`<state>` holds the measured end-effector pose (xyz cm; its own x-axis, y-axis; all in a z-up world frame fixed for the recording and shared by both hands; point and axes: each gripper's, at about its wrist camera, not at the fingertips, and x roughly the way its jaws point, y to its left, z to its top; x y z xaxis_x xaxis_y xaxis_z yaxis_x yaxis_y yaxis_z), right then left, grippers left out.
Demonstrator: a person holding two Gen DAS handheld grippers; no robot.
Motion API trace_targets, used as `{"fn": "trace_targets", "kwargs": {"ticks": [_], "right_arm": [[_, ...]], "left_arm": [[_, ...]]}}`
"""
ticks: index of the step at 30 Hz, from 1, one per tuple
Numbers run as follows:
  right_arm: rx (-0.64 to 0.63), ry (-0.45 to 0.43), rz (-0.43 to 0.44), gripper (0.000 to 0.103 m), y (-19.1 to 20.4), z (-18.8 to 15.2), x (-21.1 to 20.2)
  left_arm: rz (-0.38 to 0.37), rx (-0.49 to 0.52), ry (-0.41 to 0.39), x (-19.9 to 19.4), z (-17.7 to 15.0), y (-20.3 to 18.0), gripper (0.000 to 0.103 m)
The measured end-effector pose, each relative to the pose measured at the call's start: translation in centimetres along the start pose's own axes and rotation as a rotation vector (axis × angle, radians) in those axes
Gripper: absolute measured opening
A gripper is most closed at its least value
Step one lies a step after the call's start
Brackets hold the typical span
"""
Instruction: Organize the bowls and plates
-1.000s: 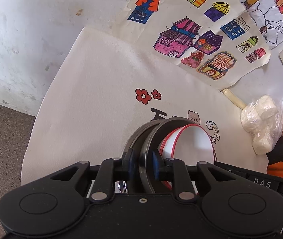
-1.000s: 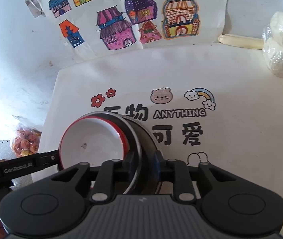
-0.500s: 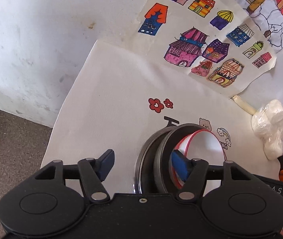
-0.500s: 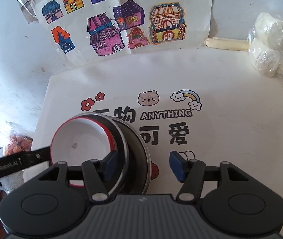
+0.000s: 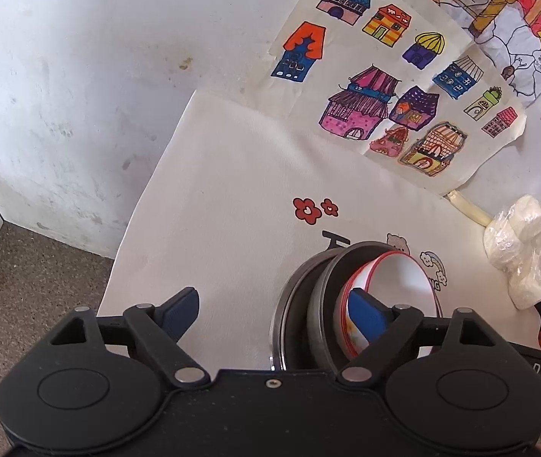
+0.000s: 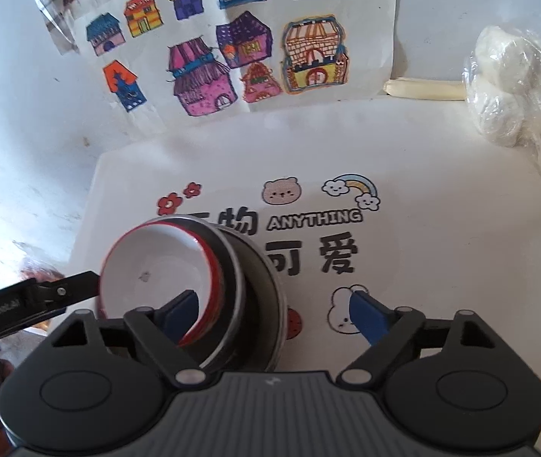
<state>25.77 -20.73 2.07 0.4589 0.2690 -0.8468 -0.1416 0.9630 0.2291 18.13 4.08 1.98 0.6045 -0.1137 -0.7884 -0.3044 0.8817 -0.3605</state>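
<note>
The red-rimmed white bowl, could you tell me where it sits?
The red-rimmed white bowl sits nested in stacked metal bowls on the printed cloth, lower left in the right-wrist view.

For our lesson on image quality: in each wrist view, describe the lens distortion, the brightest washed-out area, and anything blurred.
Left wrist view: fisheye bends the white printed cloth edges, dark vignette in the corners; the white plaster wall is bright; detail stays sharp. Right wrist view: same curved distortion; the wall at left is overexposed, and the clear plastic bag of white lumps glares; the left gripper's black arm looks soft.
</note>
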Motion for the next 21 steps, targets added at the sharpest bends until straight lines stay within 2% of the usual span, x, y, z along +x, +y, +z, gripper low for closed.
{"fn": "trace_targets", "kwargs": {"ticks": [5,10,17,21], "right_arm": [[-0.022,-0.019,-0.016,0.094,0.5,-0.4,-0.6],[-0.012,-0.043,0.0,0.098,0.4,-0.9,-1.4],[0.055,-0.1,0.094,0.103,-0.5,-2.1,-1.7],[0.073,-0.156,0.115,0.103,-0.6,-2.9,-1.9]], "left_arm": [[0.002,0.017,-0.015,-0.5,-0.5,-0.1,0.092],[0.019,0.037,-0.068,-1.6,-0.9,-0.3,0.099],[0.043,0.057,-0.131,-2.7,-1.5,-0.2,0.102],[0.07,0.074,-0.162,-3.0,-1.9,-0.2,0.102]]}}
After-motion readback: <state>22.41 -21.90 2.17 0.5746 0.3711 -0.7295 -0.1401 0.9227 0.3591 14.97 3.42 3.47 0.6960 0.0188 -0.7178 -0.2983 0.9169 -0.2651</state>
